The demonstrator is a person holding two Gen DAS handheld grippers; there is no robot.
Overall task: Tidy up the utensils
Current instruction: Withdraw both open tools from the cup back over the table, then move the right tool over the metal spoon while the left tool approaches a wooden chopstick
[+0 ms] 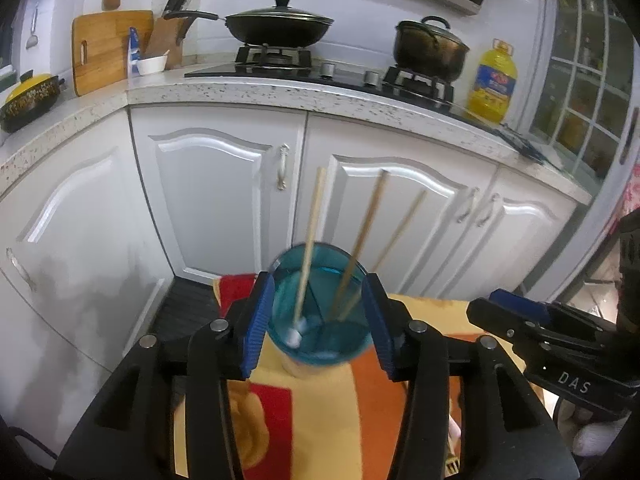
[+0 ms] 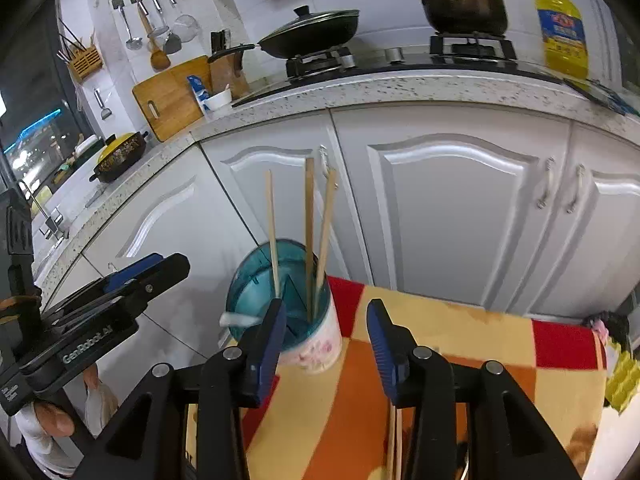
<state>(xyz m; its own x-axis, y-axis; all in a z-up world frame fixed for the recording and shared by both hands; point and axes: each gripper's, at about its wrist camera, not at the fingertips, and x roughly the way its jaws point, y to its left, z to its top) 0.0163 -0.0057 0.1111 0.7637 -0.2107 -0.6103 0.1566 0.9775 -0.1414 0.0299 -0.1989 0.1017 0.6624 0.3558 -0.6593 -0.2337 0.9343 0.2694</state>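
Note:
A blue utensil cup (image 1: 320,312) with a white floral outside (image 2: 308,344) stands near the far left corner of a table with a checked cloth (image 2: 460,336). Three wooden chopsticks (image 1: 312,236) (image 2: 310,232) and a white spoon (image 1: 296,334) stand in it. My left gripper (image 1: 318,316) is open, its blue pads on either side of the cup, not visibly pressing it. My right gripper (image 2: 328,340) is open and empty, just right of the cup; it also shows at the right of the left wrist view (image 1: 520,320). More chopsticks (image 2: 394,440) lie on the cloth under the right gripper.
White kitchen cabinets (image 1: 224,192) stand close behind the table, with a speckled counter (image 1: 280,92), a wok (image 1: 276,24), a pot (image 1: 430,46) and an oil bottle (image 1: 492,80) on top. A yellow object (image 2: 622,376) sits at the table's right edge.

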